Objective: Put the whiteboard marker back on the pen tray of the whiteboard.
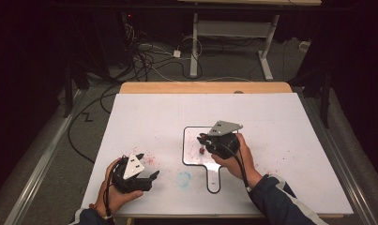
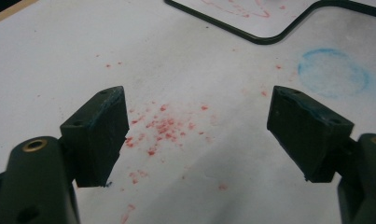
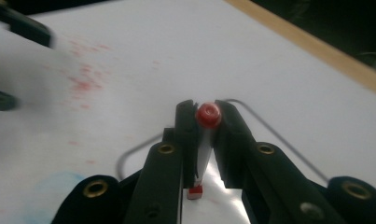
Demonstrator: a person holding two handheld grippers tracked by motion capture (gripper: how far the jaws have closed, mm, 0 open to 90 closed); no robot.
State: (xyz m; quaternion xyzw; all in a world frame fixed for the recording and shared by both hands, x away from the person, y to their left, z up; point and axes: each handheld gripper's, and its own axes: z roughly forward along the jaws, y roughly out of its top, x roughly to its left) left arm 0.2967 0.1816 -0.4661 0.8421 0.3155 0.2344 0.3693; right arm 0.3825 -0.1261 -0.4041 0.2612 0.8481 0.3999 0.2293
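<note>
Red marker (image 3: 208, 115), clamped in right gripper (image 3: 205, 116)

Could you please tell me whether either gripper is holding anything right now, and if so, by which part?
The right gripper pinches a small red round-ended object at its fingers' tips; what it is cannot be told. The left gripper is open, holding nothing.

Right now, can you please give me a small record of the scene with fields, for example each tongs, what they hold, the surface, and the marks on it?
left tongs: open, hold nothing, low over the white sheet
right tongs: shut on a small red round-topped object, over the board
board: white, dark rim, handle toward the person, lies flat on the sheet
red marks: speckles on the sheet, between the left tongs' jaws in the left gripper view
blue mark: smudged ring on the sheet, beside the board's handle
object kind: too small to tell
</note>
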